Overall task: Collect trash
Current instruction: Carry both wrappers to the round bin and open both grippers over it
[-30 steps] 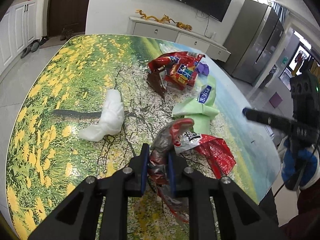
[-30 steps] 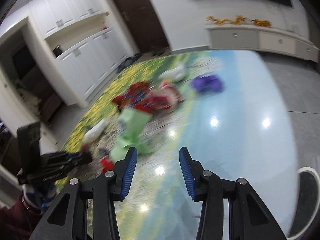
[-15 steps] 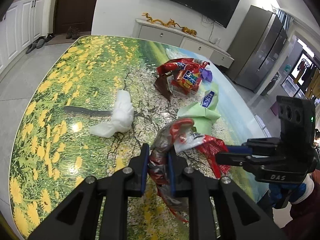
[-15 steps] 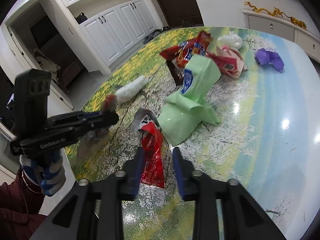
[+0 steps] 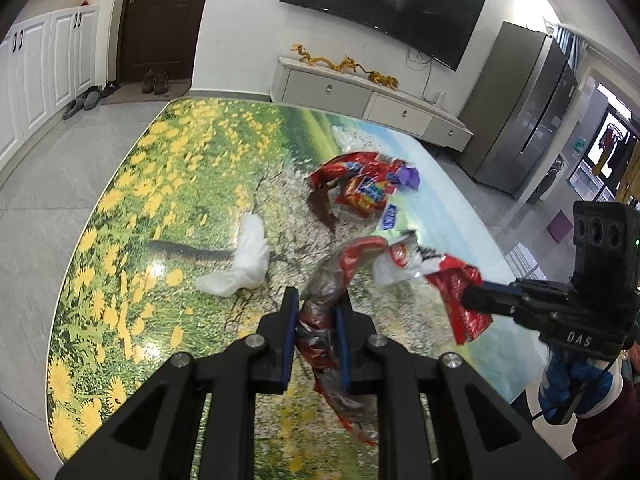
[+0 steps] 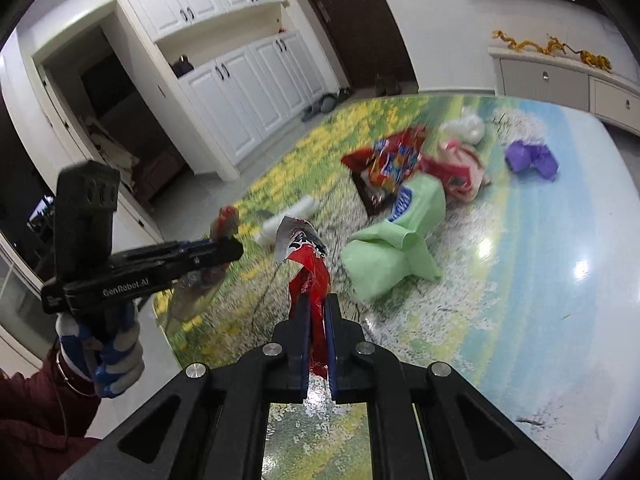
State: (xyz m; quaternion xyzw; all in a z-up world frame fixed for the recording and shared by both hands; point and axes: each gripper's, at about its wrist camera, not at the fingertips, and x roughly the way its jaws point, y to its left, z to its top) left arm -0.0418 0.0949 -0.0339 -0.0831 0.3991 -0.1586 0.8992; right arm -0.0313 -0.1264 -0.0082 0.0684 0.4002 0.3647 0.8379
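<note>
flower-print surface point(image 5: 168, 184) near edge: left gripper point(image 5: 316, 320) jaws pinching a crumpled foil wrapper point(image 5: 320, 304), right gripper point(image 6: 316, 320) jaws pinching a red wrapper point(image 6: 310, 276); pickup step; next, carry both to a bin.

Red wrapper point(image 6: 310, 280); green bag point(image 6: 394, 240)

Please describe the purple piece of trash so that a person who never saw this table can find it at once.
Start at the table printed with a flower meadow and find its pale blue side. Past the big light green bag and the pile of red snack wrappers, the purple piece lies apart. It is the only purple thing, small and crumpled.
</note>
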